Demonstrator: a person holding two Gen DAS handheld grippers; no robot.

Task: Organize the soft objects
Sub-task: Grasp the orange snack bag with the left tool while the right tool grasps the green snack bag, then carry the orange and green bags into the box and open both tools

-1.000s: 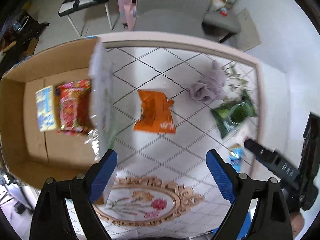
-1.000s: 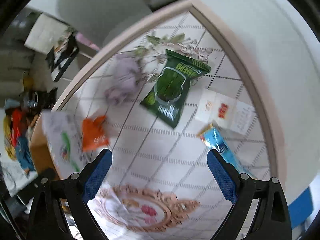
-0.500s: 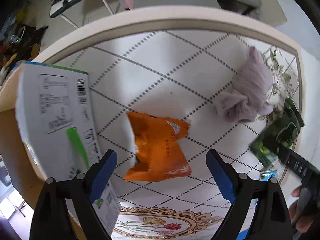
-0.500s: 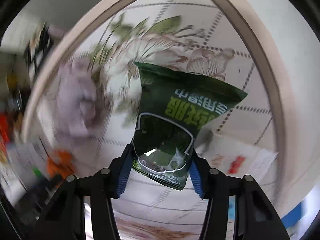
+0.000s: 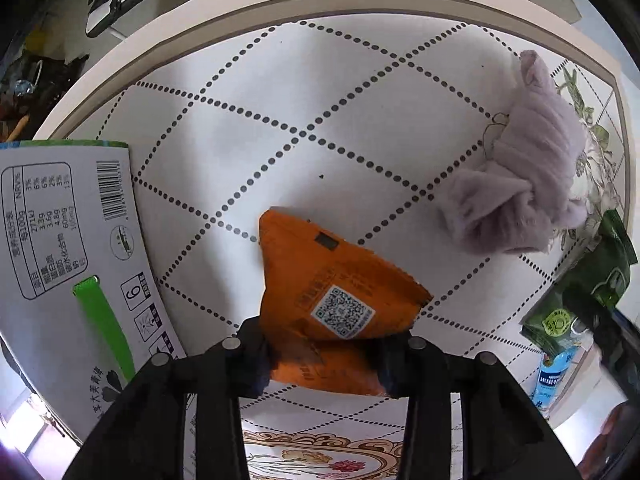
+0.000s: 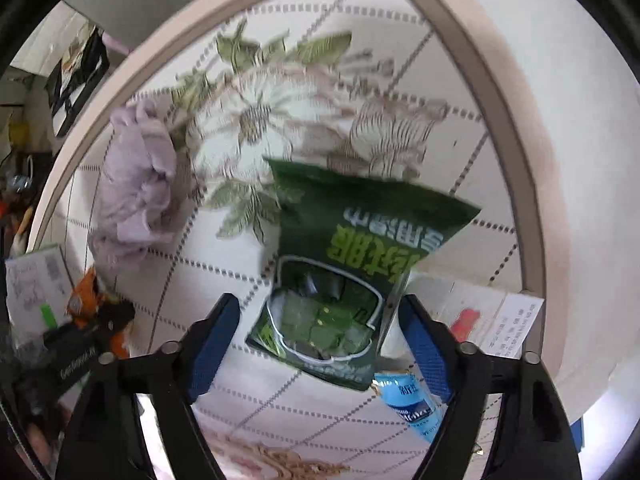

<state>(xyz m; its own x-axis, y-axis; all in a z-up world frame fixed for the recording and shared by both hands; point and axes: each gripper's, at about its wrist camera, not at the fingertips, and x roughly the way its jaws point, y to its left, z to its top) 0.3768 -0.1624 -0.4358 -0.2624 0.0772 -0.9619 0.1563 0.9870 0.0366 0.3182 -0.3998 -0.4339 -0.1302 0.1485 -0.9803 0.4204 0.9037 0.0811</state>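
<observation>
My left claw (image 5: 324,360) is clenched on the orange snack bag (image 5: 332,300) at lower centre. My right claw (image 6: 320,344) grips the green snack bag (image 6: 348,276) mid-frame above the counter (image 6: 440,20), the lilac cloth (image 6: 136,188) lying at left.

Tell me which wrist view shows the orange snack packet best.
The left wrist view: the orange snack packet fills the centre, QR code readable, its near end pinched in the left gripper. In the right wrist view the packet is only a small orange scrap at the left edge, partly hidden behind that gripper.
</observation>
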